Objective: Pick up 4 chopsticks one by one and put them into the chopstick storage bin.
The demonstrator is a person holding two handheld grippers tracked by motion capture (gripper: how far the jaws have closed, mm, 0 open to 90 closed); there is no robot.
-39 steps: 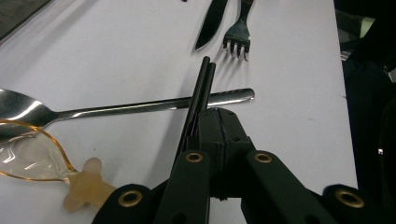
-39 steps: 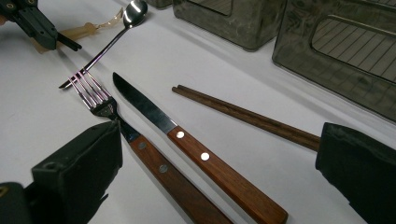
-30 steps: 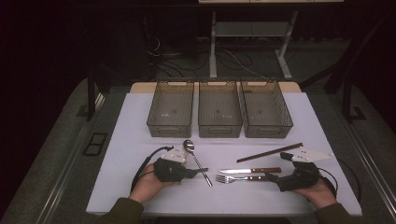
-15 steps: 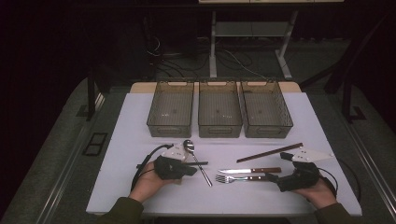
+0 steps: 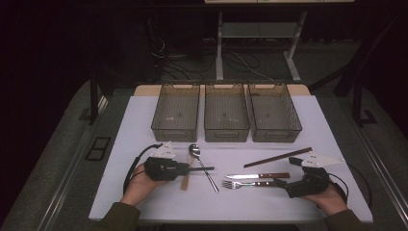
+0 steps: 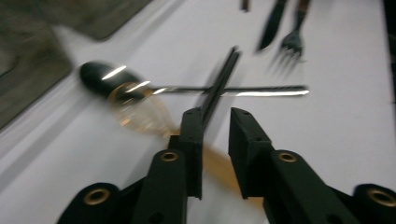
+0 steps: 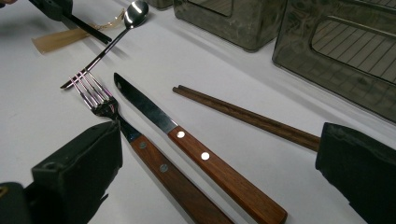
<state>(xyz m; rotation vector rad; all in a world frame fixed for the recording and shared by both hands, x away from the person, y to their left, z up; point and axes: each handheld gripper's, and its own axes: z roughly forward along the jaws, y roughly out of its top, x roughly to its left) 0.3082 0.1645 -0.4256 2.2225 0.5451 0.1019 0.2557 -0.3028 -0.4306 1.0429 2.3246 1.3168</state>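
The left hand-held gripper (image 6: 216,122), jaws just parting narrowly, has black chopsticks (image 6: 219,84) lying between them.

**Hands and grippers: pose and state**

The left hand (image 5: 137,180) enters from the lower edge of the high view and holds the left gripper (image 5: 192,169) low and level, pointing toward the person's right. Its jaws have just been opening; in the left gripper view a narrow gap separates them. The right hand (image 5: 327,198) holds the right gripper (image 5: 284,185) low, pointing toward the person's left. Its jaws stand wide apart.
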